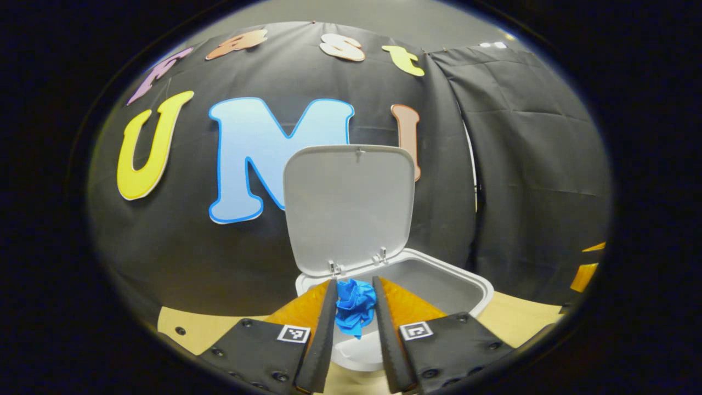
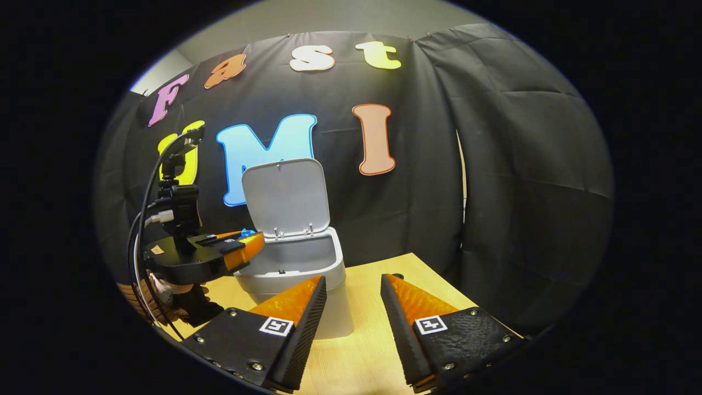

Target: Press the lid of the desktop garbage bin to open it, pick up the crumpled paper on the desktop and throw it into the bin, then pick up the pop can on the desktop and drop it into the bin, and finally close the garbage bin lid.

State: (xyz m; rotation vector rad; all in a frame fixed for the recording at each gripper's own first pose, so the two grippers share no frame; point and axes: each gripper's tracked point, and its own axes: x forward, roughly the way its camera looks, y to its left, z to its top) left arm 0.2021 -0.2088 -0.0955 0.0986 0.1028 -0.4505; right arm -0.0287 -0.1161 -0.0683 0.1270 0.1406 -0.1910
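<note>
The blue crumpled paper (image 1: 355, 307) is pinched by the left gripper (image 1: 355, 321) at frame bottom, above the open bin (image 1: 439, 285); the right gripper (image 2: 354, 323) is held apart, empty.

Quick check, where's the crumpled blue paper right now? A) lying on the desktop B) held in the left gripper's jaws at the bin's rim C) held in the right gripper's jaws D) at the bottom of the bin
B: in the left gripper view the crumpled blue paper sits pinched in the left gripper, at the rim of the bin, whose lid stands open; the right gripper is open and holds nothing.
</note>
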